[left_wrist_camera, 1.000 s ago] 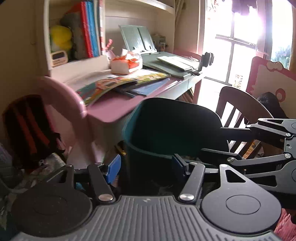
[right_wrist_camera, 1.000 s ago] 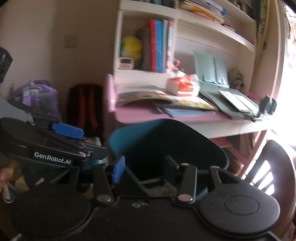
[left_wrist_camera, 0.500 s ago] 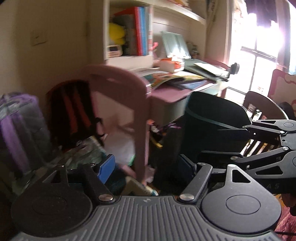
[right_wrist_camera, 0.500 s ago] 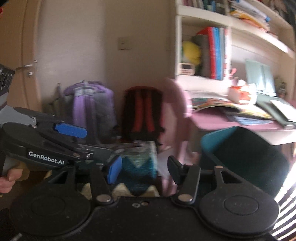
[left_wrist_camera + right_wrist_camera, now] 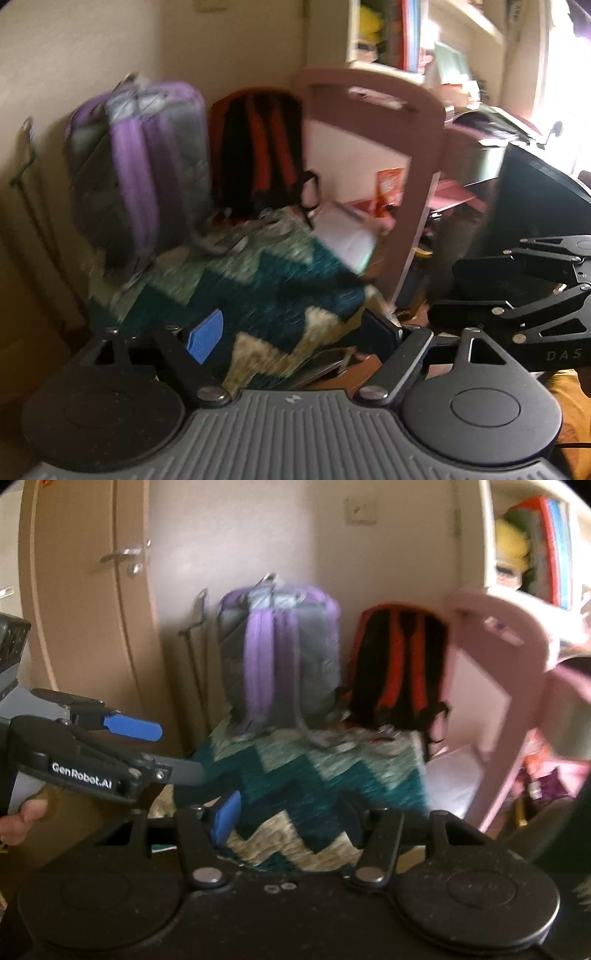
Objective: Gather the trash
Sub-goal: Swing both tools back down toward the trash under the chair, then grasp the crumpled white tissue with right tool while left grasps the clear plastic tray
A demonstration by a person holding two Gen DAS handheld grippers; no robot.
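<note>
Cluttered bedroom corner; zigzag blanket (image 5: pixel 310 786) ahead of left gripper (image 5: pixel 295 334) and right gripper (image 5: pixel 291 818), jaws opening, empty.

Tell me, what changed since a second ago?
Both views swung from the desk and bin to the purple backpack, black-and-red backpack and zigzag blanket. The left gripper and right gripper jaws are opening, with nothing gripped. The room's things stayed put.
</note>
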